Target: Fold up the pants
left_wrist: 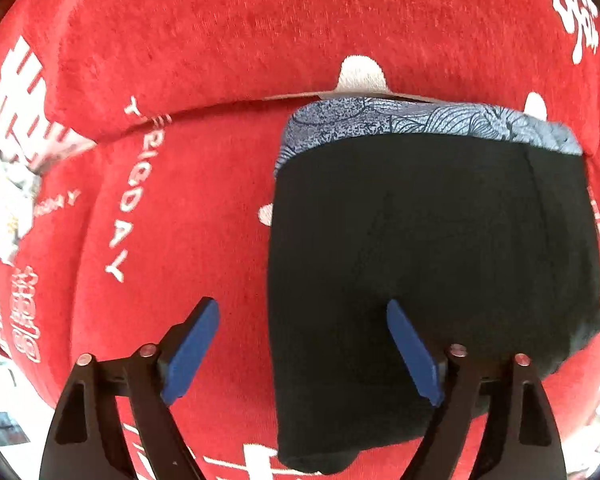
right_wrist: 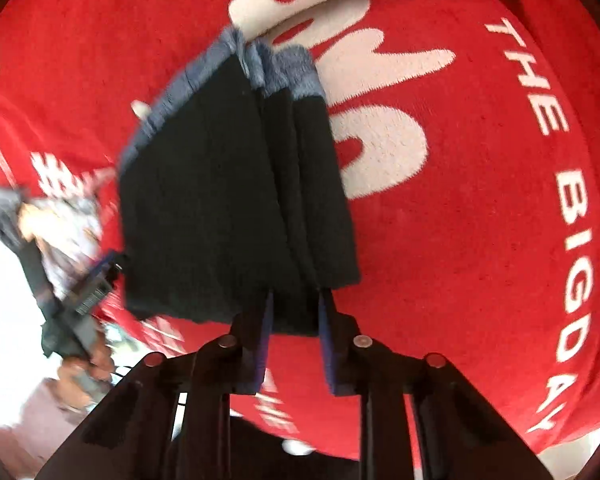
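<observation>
The black pants (left_wrist: 432, 264) are lying folded into a compact block on the surface, which is wearing a red cloth (left_wrist: 204, 56) printed with white lettering. A blue patterned band (left_wrist: 420, 120) is showing along the far edge of the pants.

The left tool (left_wrist: 302, 344) is hovering with its blue pads (left_wrist: 192, 352) spread wide and gripping nothing; its right finger is sitting over the near left part of the pants, its left finger over bare red cloth.

In the right wrist view, the right tool (right_wrist: 296, 320) is pinching the near edge of the pants (right_wrist: 228, 200), where several stacked layers are showing as ridges. At the left of that view the left tool (right_wrist: 96, 280) is appearing blurred, beside the left edge of the pants.
</observation>
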The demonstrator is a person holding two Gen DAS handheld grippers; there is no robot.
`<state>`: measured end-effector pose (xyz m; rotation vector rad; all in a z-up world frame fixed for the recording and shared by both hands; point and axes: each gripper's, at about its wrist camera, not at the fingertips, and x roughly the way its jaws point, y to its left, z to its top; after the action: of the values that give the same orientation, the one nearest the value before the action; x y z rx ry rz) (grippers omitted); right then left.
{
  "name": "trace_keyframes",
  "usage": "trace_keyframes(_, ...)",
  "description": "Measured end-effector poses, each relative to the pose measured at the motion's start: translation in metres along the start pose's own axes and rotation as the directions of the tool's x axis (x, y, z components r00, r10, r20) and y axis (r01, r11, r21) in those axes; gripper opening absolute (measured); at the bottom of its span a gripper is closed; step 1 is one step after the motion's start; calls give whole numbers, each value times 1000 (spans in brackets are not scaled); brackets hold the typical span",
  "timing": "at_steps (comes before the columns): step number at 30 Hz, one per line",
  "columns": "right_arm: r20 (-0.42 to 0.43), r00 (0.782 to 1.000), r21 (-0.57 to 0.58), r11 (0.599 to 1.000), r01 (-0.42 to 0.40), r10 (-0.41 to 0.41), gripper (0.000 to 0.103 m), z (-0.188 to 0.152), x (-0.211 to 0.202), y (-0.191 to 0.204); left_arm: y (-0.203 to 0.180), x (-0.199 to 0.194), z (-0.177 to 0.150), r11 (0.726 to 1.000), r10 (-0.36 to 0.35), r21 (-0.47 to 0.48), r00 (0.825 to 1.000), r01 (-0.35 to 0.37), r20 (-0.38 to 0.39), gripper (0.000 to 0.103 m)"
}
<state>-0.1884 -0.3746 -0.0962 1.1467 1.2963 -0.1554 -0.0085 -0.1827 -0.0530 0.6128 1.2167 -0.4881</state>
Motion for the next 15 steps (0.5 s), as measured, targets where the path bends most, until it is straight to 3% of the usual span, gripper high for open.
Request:
trace_keyframes(2,17,1000,3,1000,4,-4,24,0,-3,5,1,-3,1,1000,-1,-15,1000,1,-12,90)
trace_keyframes(8,18,992,-101,986,129,-128,25,-4,-10,22,9,-9,0,999,-17,-41,997,14,-81,90)
trace_keyframes(13,40,987,-111,981,159,-156,25,-13,-22,18,11,-14,-4,998,-28,-63,993,21,-112,90)
trace_keyframes(15,42,986,-110,981,163,-159,26,-15,-18,22,11,-15,-5,998,-18,-68,993,10,-119,103)
